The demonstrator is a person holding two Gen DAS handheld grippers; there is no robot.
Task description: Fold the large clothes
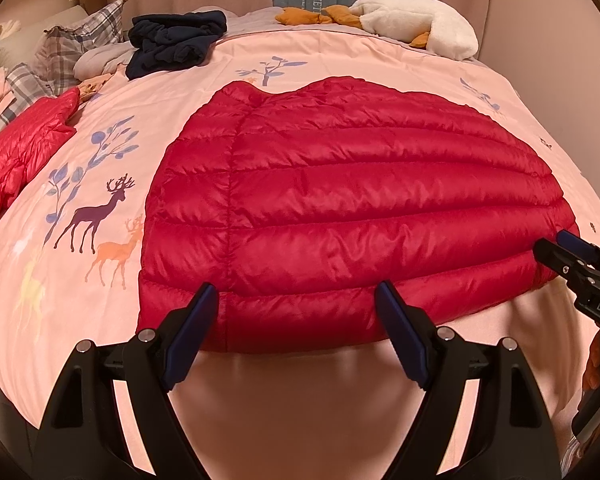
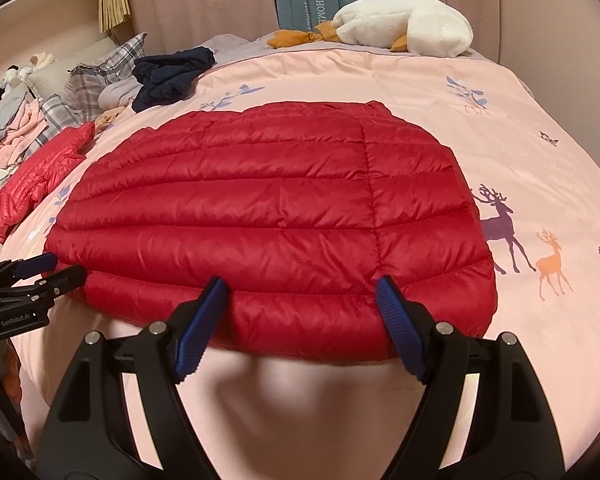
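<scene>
Item: red quilted down jacket [image 1: 340, 208] — lies flat on the pink deer-print bedspread [image 1: 100, 152], already in a compact, partly folded block, its near hem at the bed's front edge.

Left gripper [image 1: 296, 312]: jaws spread wide, holding nothing, poised over the near hem toward the jacket's left part. In the right wrist view it enters from the left edge, tips at the jacket's near-left corner.

Right gripper [image 2: 300, 304]: jaws likewise apart and empty, poised at the hem toward the right part, one finger close to the vertical seam.

Other stock on the bed: second, lighter red puffer [image 1: 20, 152] at far left, well apart; dark navy garment [image 1: 176, 40], crumpled, toward the back; plaid pillows [image 1: 80, 40]; white plush goose [image 1: 416, 20] at the far edge.

Risk assessment (judgement): the shell looks slick and puffy, so a shallow pinch could catch only the top layer and pull the fold open. Uneven lifting by the two grippers would likely skew the next fold, and trapped air may spring it back. The hem sits near the bed's edge — a backward tug could drag the jacket off.
</scene>
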